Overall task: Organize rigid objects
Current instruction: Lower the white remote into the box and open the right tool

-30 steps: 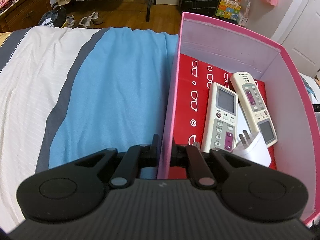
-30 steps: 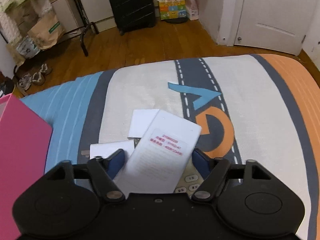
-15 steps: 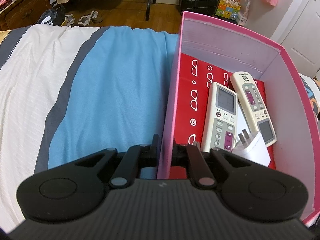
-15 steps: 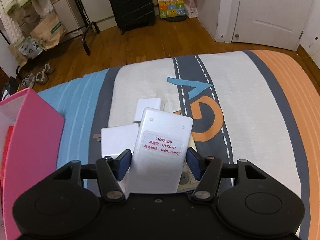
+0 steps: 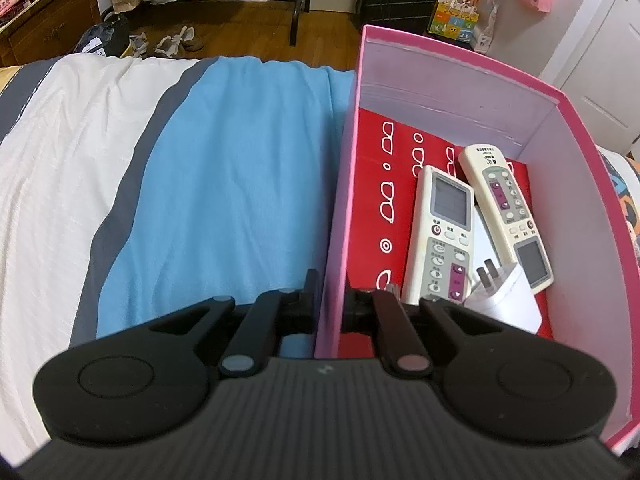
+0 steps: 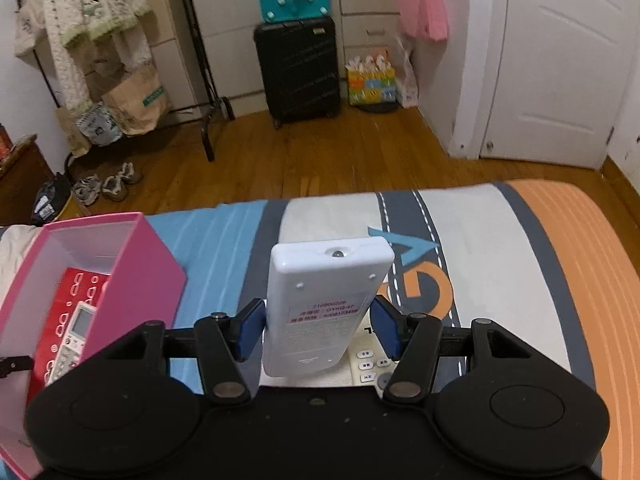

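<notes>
My left gripper (image 5: 330, 300) is shut on the left wall of the pink box (image 5: 340, 208), which stands on the bed. Inside the box lie two white remotes (image 5: 442, 232) (image 5: 506, 212) and a white plug adapter (image 5: 502, 300) on a red patterned floor. My right gripper (image 6: 320, 326) is shut on a white remote (image 6: 324, 300), held back side up above the bed, tip pointing away. The pink box (image 6: 132, 276) shows at the left of the right wrist view. Another remote (image 6: 370, 362) lies on the bed under the held one.
The bed has a striped blue, white, grey and orange cover (image 5: 224, 184). Beyond it is a wooden floor (image 6: 340, 160) with a black suitcase (image 6: 298, 68), a clothes rack, shoes (image 6: 106, 186) and a white door (image 6: 560, 60).
My right gripper has lifted the white remote off the bed and tilted up, with the pink box coming into view at the left. The left gripper keeps its hold on the box wall.
</notes>
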